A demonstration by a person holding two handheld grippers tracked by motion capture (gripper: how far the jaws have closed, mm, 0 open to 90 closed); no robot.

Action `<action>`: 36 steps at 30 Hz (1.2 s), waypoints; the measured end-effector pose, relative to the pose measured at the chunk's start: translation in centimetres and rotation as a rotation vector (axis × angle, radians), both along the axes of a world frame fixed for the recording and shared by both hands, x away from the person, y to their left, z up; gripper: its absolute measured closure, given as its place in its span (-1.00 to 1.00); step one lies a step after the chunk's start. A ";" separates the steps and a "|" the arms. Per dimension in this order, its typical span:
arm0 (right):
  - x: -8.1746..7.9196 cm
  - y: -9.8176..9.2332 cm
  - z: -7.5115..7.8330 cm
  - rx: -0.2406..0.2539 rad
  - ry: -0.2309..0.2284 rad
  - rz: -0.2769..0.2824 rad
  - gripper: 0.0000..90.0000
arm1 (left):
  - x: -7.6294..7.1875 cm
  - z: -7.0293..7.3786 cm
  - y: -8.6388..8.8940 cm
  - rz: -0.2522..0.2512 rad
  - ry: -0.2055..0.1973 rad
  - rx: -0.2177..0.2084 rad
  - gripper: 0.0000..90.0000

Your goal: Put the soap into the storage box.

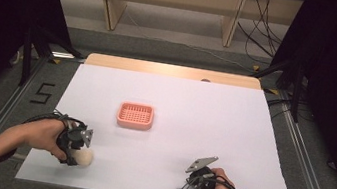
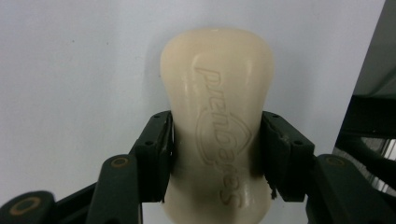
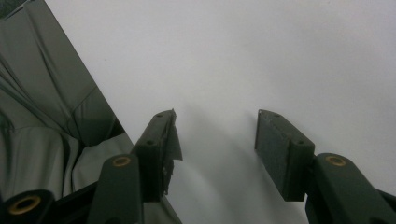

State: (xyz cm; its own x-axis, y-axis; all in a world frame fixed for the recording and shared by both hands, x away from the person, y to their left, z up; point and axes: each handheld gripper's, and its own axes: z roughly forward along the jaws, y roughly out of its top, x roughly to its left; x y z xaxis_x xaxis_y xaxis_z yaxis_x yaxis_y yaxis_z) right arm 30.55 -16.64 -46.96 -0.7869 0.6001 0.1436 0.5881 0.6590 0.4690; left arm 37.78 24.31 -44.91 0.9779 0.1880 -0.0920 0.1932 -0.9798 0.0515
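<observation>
Now the left gripper (image 2: 217, 154) pinches the smooth soap bar (image 2: 217, 121) at seven o'clock from the pink dish (image 1: 135, 115), right gripper (image 3: 217, 140) gaping empty, and that slick waist could squirt free.

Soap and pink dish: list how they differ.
The soap is cream, smooth and solid with an embossed logo; the dish is pink with a slotted grid floor. The soap sits near the table's front left edge, pinched between the left gripper's jaws; the dish stands free near the table's middle, untouched. The soap is a rounded bar; the dish is a rounded rectangle. Both rest on the white table.
</observation>
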 end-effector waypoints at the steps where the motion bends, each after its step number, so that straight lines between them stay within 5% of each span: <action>1: -0.1 0.0 0.0 -0.003 0.003 -0.014 0.07 | 0.2 0.1 0.0 -0.007 -0.023 -0.007 0.05; 22: -0.2 0.0 0.0 0.006 0.014 -0.024 0.05 | 0.7 1.0 -0.2 0.102 -0.023 -0.027 0.07; 36: -0.2 0.0 0.1 0.006 0.016 -0.022 0.04 | 1.3 1.6 -0.8 0.088 -0.045 -0.025 0.07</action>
State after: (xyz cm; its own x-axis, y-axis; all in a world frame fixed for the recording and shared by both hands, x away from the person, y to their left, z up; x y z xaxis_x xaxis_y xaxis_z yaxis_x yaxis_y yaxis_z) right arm 30.35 -16.63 -46.91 -0.7709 0.6165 0.1600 0.6101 0.6426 0.4636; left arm 39.09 23.50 -43.34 0.9609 0.2715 -0.0540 0.2753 -0.9575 0.0860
